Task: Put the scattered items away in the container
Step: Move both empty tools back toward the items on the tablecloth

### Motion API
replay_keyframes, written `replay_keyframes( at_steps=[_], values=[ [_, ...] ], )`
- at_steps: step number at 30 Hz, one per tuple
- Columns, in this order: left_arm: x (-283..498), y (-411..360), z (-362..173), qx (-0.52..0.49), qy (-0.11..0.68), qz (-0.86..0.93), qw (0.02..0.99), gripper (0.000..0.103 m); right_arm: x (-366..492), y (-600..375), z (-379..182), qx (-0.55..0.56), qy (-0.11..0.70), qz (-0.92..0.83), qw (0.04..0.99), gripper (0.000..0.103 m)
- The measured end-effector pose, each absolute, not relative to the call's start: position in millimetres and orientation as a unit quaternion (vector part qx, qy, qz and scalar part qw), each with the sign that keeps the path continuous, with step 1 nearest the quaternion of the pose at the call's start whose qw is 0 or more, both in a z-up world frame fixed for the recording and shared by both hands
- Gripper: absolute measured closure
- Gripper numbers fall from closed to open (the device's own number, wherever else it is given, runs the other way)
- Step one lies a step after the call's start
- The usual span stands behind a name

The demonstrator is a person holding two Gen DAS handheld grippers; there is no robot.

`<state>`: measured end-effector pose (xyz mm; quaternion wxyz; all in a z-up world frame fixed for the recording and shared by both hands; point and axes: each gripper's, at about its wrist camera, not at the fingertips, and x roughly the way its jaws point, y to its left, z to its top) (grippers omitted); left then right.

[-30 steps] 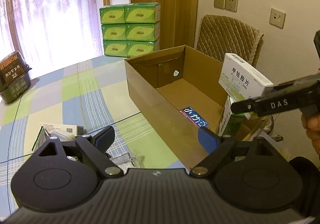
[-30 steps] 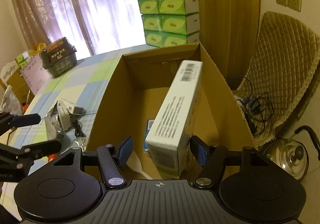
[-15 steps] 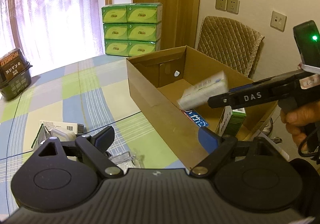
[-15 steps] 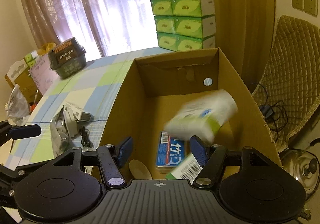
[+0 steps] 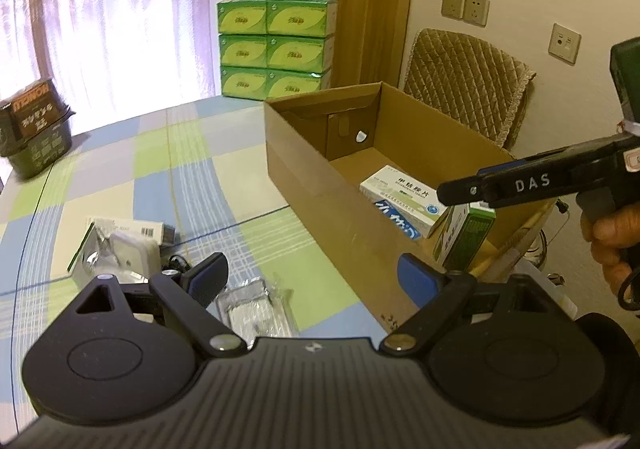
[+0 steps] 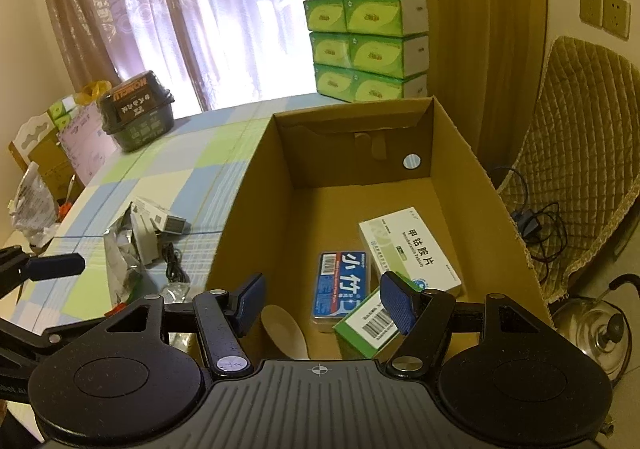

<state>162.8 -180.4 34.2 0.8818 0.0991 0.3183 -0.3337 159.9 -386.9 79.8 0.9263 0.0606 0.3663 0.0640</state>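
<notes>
An open cardboard box (image 6: pixel 256 189) (image 5: pixel 304 169) stands on the checked tablecloth. On its floor lie a white medicine carton (image 6: pixel 412 249) (image 5: pixel 400 189), a blue flat pack (image 6: pixel 340 289), a green-and-white carton (image 6: pixel 368 325) (image 5: pixel 464 233) and a pale spoon (image 6: pixel 286 333). My right gripper (image 6: pixel 324 305) hangs open and empty over the box's near end. My left gripper (image 5: pixel 312 277) is open and empty above the table, left of the box. Scattered beside the box are a small white box (image 5: pixel 132 229) (image 6: pixel 160 217), a white adapter (image 5: pixel 128 253), a foil pack (image 6: pixel 120 249), a clear packet (image 5: pixel 252 309) and a black cable (image 6: pixel 174 269).
A dark basket (image 5: pixel 32 129) (image 6: pixel 136 117) sits at the table's far left. Stacked green tissue packs (image 5: pixel 276 49) (image 6: pixel 368 45) stand behind the table. A quilted chair (image 5: pixel 464 85) and a kettle (image 6: pixel 592 325) are right of the box. A hand (image 5: pixel 612 241) holds the right gripper.
My right gripper has let go of the white medicine carton; it dropped and now lies flat on the box floor. The right gripper has pulled back slightly. My left gripper has hardly moved.
</notes>
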Motion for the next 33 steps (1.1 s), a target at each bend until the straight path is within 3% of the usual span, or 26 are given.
replay_keyframes(
  at_steps=[33],
  values=[
    [114.5,-50.0,35.9,0.040,0.338,-0.236,0.910,0.011,116.0,-266.4,95.7,-0.053,0.359,0.120,0.924,0.033]
  ],
)
